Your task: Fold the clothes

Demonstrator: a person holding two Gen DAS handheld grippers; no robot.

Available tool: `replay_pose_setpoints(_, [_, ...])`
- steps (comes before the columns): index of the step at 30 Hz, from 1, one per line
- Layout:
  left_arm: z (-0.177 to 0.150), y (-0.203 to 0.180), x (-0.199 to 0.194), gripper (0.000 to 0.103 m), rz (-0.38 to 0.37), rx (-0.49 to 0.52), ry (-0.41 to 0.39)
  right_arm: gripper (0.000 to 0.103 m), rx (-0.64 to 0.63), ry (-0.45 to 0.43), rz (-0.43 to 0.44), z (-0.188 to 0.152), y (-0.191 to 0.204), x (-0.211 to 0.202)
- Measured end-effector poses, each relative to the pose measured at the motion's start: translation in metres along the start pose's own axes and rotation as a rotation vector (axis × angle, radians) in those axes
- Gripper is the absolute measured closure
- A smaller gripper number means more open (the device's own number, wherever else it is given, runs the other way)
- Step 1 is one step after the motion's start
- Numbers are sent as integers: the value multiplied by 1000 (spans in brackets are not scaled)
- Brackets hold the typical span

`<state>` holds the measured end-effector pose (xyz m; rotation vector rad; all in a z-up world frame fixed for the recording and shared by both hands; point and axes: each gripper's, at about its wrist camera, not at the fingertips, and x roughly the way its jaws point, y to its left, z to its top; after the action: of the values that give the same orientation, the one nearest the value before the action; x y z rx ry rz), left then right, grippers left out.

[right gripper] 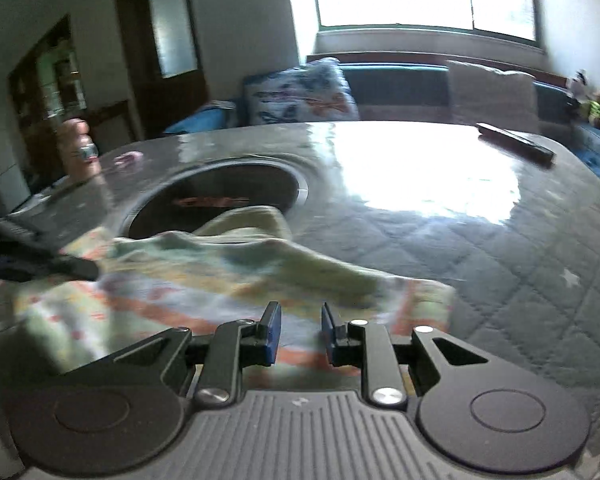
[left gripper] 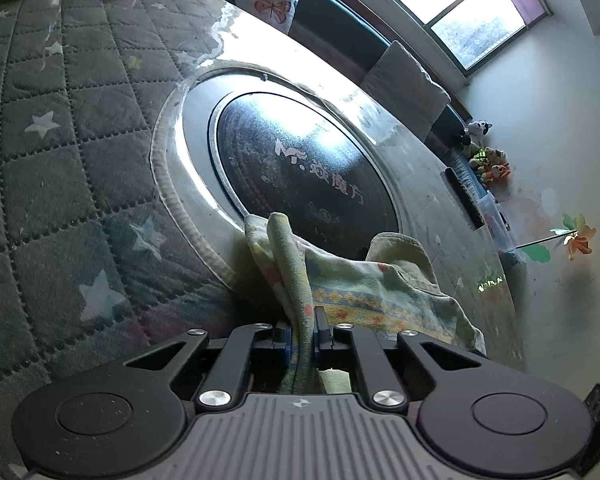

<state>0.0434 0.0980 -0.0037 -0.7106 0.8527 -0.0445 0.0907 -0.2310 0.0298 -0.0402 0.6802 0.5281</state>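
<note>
Left wrist view: left gripper [left gripper: 303,334], jaws clamped on a bunched fold of the pale green patterned cloth garment [left gripper: 364,284]
Garment position: lying on the grey quilted star-print table cover [left gripper: 60,152], partly over the edge of the round black glass hob panel [left gripper: 300,168]
Right wrist view: right gripper [right gripper: 298,334], jaws slightly apart, nothing between the pads, held just above the garment's near edge
Background, left to right: butterfly-print cushion [right gripper: 300,92], beige cushion [right gripper: 492,92], dark flat bar-shaped object [right gripper: 516,142] on the table
</note>
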Motion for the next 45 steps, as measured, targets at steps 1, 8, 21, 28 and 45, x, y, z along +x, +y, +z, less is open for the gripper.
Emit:
replay_pose_setpoints(1, [0,0,0,93,2,1,0,82,16,2,-15,1,-3,5])
replay_pose_setpoints(8, [0,-3,1,93,14,11,-5,84,37,-66,56,21,6,7])
replay_pose_setpoints(21, [0,-1,2,93,5,7,-7,87,36,-26,-11,17,0,20])
replay_pose_setpoints(28, [0,0,1,93,5,8,-7,96,61,-32,-78,6,-22,7])
replay_pose_setpoints(45, [0,0,2,92,7,20,-10,64,282,-66,-146,-10,-50,-2])
